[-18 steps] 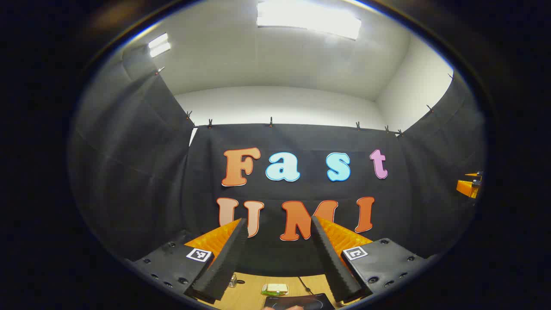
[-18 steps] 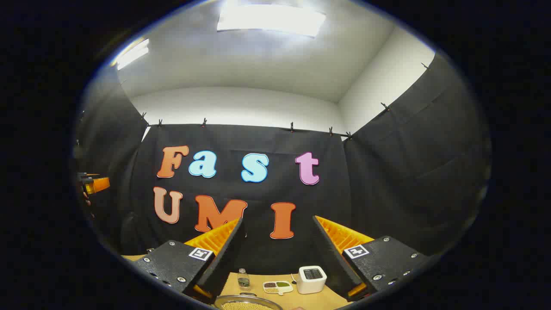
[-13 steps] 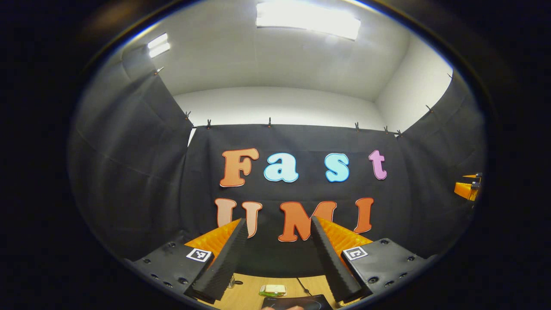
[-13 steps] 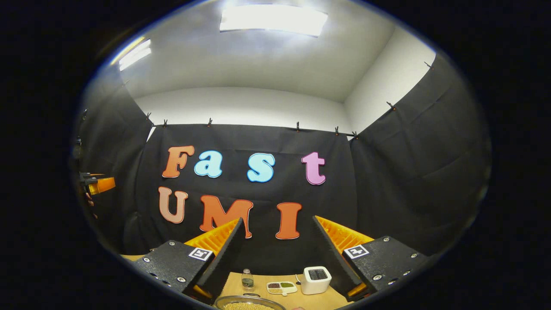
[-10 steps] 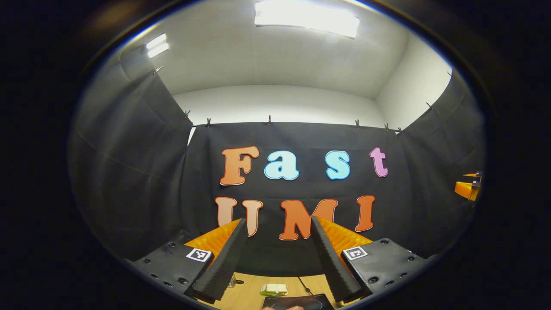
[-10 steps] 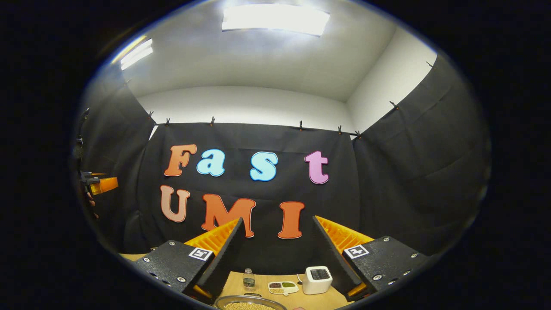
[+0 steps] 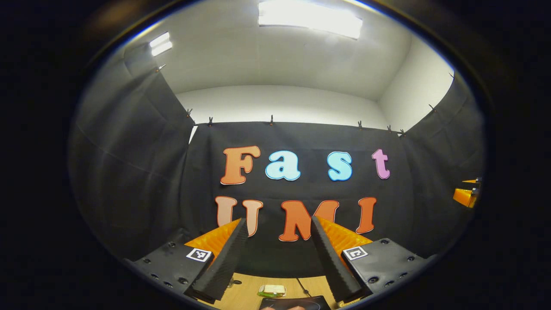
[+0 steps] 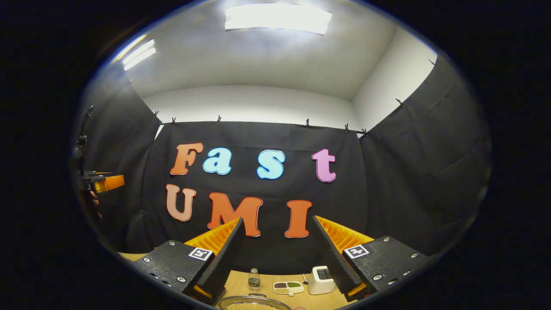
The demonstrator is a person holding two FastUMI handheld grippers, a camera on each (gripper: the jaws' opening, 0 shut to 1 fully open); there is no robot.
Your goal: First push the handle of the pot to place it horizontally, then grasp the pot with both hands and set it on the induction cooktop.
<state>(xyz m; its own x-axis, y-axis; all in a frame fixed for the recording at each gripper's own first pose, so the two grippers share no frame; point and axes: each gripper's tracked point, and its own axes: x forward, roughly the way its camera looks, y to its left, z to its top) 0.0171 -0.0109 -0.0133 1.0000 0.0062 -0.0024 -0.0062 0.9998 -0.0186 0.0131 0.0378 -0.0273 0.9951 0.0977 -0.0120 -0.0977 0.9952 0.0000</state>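
Both grippers are held high and look toward the booth's back wall. My left gripper (image 7: pixel 278 220) is open with nothing between its fingers. Below it, at the view's bottom edge, lies the black induction cooktop (image 7: pixel 301 303) on the wooden table (image 7: pixel 247 288). My right gripper (image 8: pixel 277 219) is open and empty too. Under it shows the far rim of the metal pot (image 8: pixel 254 300), with yellowish grains inside; its handle is hidden. The right gripper (image 7: pixel 465 196) shows at the far right of the left gripper view. The left gripper (image 8: pixel 105 182) shows at the far left of the right gripper view, with a hand (image 8: pixel 94 202) below it.
A small glass bottle (image 8: pixel 254 278), a divided dish (image 8: pixel 288 287) of beans and a white box-like device (image 8: pixel 319 280) stand behind the pot. In the left gripper view a small green and white dish (image 7: pixel 272 290) and a cable (image 7: pixel 302 286) lie behind the cooktop.
The right gripper view has swung left: wall and table items have slid right, and the white device now sits partly behind the right finger. The left gripper has barely moved.
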